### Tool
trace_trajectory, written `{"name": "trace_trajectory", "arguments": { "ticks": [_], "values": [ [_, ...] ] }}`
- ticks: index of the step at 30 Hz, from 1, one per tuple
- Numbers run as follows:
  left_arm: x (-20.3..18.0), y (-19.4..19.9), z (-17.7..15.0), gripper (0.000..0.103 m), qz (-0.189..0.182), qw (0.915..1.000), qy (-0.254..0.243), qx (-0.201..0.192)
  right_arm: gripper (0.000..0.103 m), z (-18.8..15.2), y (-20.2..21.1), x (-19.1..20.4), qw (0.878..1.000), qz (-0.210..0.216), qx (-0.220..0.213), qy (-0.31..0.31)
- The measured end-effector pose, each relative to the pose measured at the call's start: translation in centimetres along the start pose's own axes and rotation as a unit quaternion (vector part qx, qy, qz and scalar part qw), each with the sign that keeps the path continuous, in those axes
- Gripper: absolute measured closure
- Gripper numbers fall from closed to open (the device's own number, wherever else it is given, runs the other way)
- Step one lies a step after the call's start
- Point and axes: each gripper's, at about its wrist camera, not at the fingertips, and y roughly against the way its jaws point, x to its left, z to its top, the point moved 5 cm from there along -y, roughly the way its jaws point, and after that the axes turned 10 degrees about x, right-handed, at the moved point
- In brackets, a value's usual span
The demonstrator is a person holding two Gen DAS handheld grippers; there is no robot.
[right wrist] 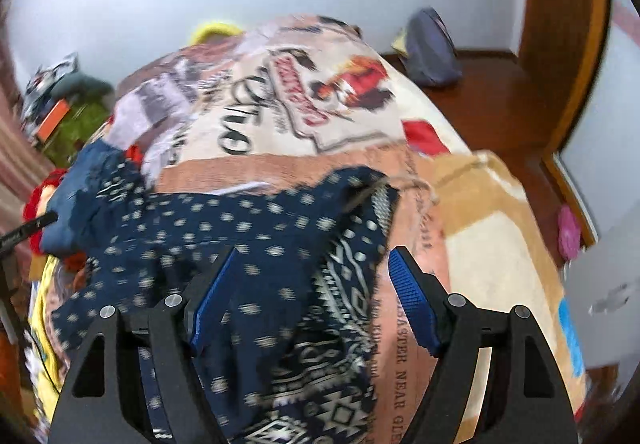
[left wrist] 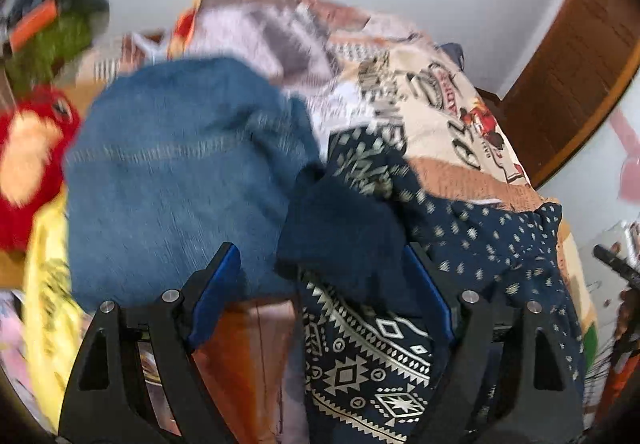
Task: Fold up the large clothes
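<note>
Both views are pretty smeared, so details are rough. The navy cloth (right wrist: 256, 244) lies rumpled on the printed blanket (right wrist: 304, 103) covering the bed, with jeans (left wrist: 180, 171) right beside it on the left. The left gripper (left wrist: 320, 268) is spread wide over the seam where jeans and navy cloth meet, pads off the fabric as far as I can tell. The right gripper (right wrist: 312, 276) is spread wide too, over the cloth's right edge, gripping nothing. A red plush (left wrist: 28, 155) and yellow fabric (left wrist: 48, 284) crowd the left side. The wooden headboard (right wrist: 560, 43) is far right, with a grey pouch (right wrist: 432, 47) beside it. The cloth's near end is cut off behind the fingers.
</note>
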Motion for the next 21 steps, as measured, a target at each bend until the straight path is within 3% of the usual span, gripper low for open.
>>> {"name": "trace_trajectory", "arguments": {
  "ticks": [3,5,10,18,21],
  "values": [
    [0.6,-2.1,-0.3,0.024,-0.034,0.9990,0.024,0.019,0.030,-0.3,-1.9,-1.4,0.999,0.011,0.024,-0.030],
    [0.8,-2.6,-0.2,0.032,-0.034,0.9989,0.028,0.017,0.030,-0.3,-3.3,-2.3,0.998,0.023,0.041,-0.051],
    [0.0,-4.2,1.1,0.035,-0.041,0.9989,0.013,0.015,0.030,-0.1,-5.7,-2.9,0.995,0.038,0.064,-0.073],
    [-1.5,-7.0,1.2,0.036,0.053,0.9985,-0.016,-0.005,0.030,0.9,-9.8,-3.5,0.987,0.089,0.093,-0.093],
    [-2.5,-7.2,0.9,0.048,0.100,0.9942,-0.039,-0.008,0.030,1.2,-10.0,-3.3,0.987,0.096,0.087,-0.093]
  ]
}}
